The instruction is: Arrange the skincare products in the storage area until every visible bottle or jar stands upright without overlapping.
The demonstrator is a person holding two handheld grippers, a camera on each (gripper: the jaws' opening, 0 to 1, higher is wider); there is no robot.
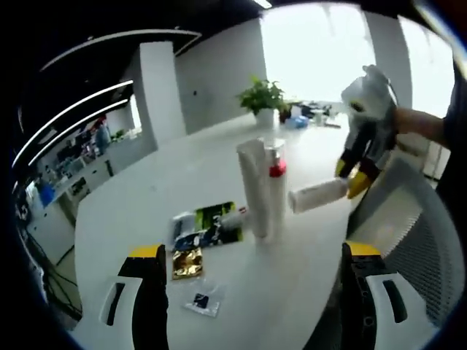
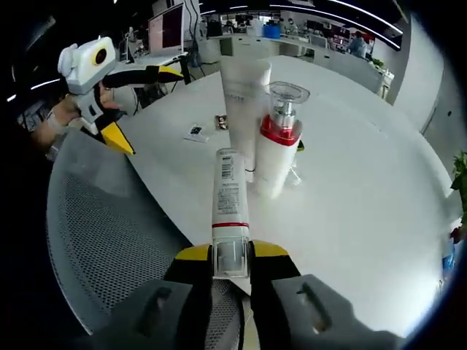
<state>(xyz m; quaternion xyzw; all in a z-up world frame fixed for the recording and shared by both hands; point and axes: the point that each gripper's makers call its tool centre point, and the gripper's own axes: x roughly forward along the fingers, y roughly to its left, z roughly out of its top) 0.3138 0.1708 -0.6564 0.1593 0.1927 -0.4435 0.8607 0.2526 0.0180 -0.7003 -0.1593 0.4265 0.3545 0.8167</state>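
A tall white tube (image 1: 253,186) (image 2: 244,95) stands upright on the white round table (image 1: 182,175). A white pump bottle (image 1: 276,189) (image 2: 279,142) with a red collar and clear cap stands upright against it. My right gripper (image 2: 231,255) (image 1: 357,175) is shut on the cap end of a second white tube (image 2: 230,200) (image 1: 317,195). That tube lies level in the air, pointing at the standing pair from just short of them. My left gripper (image 1: 254,250) (image 2: 146,109) hangs open above the near table edge, holding nothing.
Flat sachets (image 1: 208,226), a gold packet (image 1: 187,262) and a small clear packet (image 1: 203,300) lie left of the standing pair. A grey mesh chair (image 2: 109,219) (image 1: 416,233) stands at the table edge. A potted plant (image 1: 263,95) sits at the far side.
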